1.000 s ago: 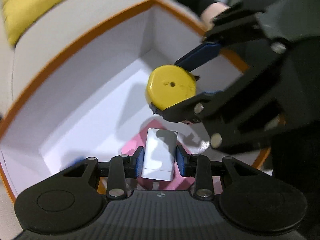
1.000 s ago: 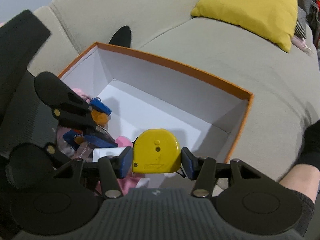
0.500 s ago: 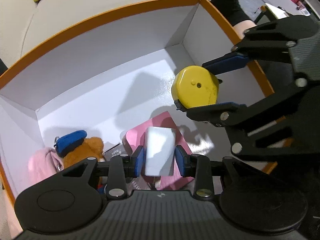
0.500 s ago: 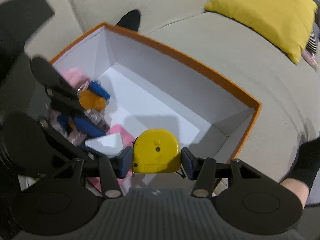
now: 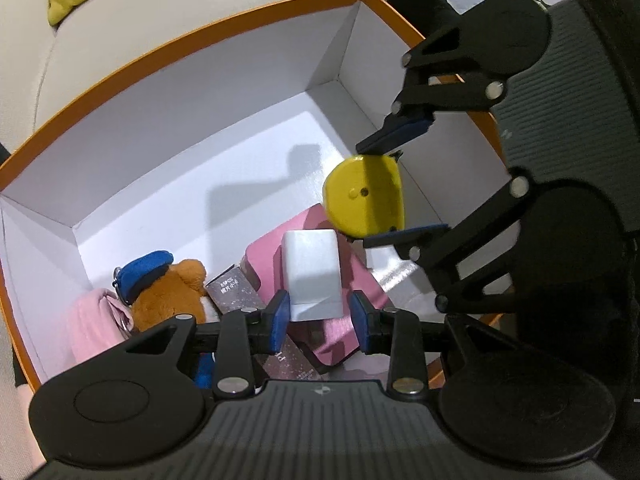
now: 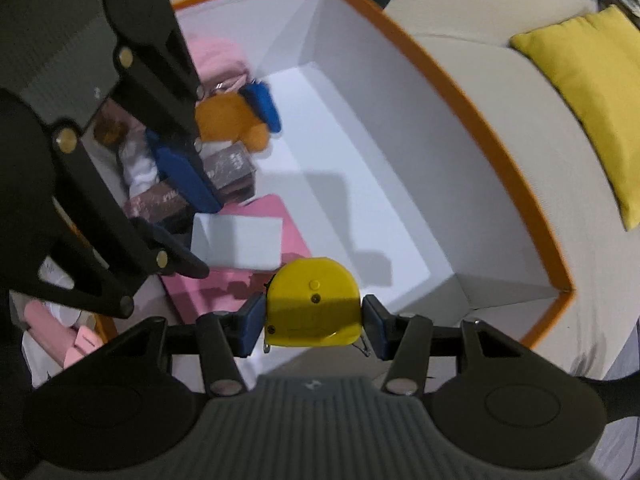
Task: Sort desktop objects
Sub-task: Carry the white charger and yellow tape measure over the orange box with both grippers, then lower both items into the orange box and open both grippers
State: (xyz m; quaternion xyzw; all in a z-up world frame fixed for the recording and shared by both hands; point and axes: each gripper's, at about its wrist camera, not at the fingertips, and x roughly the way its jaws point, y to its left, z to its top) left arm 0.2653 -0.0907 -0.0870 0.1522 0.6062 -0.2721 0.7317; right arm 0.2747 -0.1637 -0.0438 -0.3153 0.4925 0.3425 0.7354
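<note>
Over the orange-rimmed, white-lined cardboard box (image 5: 168, 44), the left gripper (image 5: 319, 314) clamps a smooth white rectangular block (image 5: 312, 276). The right gripper (image 6: 314, 322) pinches a glossy yellow tape measure (image 6: 314, 306), rounded on top. Below lie a flat pink case (image 5: 276, 252) and a fuzzy plush bear (image 5: 168, 292).

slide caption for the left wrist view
Left gripper holds a white block over the orange-rimmed box.

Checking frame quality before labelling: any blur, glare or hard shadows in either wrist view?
Left wrist: sharp; hard shadow of the tongs on the box floor, glare patch beside the pink pad. Right wrist: motion blur on the white block and left tongs; tape measure stays crisp; fisheye bends the box rim.
</note>
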